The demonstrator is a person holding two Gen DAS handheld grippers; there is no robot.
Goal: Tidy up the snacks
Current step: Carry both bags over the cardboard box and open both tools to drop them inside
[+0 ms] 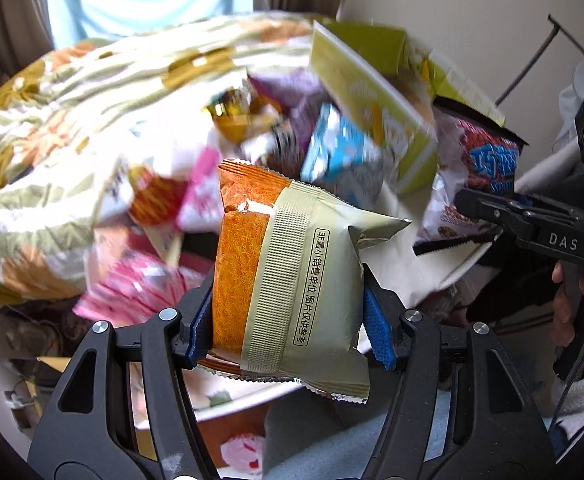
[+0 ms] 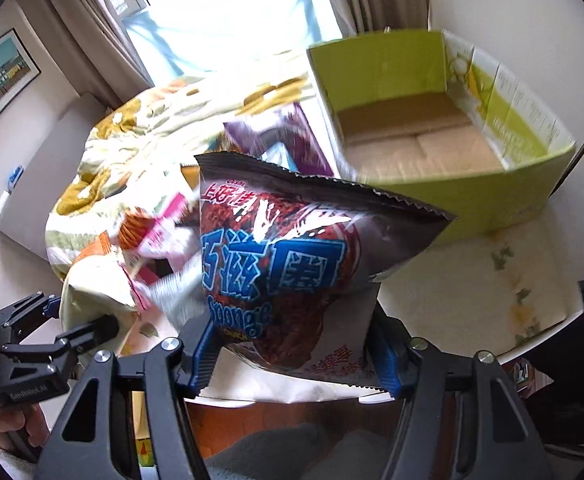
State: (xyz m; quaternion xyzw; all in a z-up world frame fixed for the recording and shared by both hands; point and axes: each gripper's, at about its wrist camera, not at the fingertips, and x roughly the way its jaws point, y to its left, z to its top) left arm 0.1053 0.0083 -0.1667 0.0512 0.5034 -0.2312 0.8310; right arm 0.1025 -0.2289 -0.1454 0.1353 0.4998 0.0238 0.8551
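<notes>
Right wrist view: the right gripper (image 2: 292, 354) is pinching a dark red and blue snack bag (image 2: 292, 264) between its blue pads, holding it up with the green cardboard box (image 2: 471, 196) lying ahead and to the right, its brown floor looking bare. In the left wrist view, the left gripper (image 1: 288, 332) is squeezing an orange and beige snack packet (image 1: 284, 276) in the same way, while a blurred heap of loose snacks (image 1: 228, 168) is waiting just beyond its tips on the floral cloth (image 1: 72, 120). Judging by the seemingly unfilled box and the crowded pile, the sorting is only getting started, with nearly everything left to pack.
</notes>
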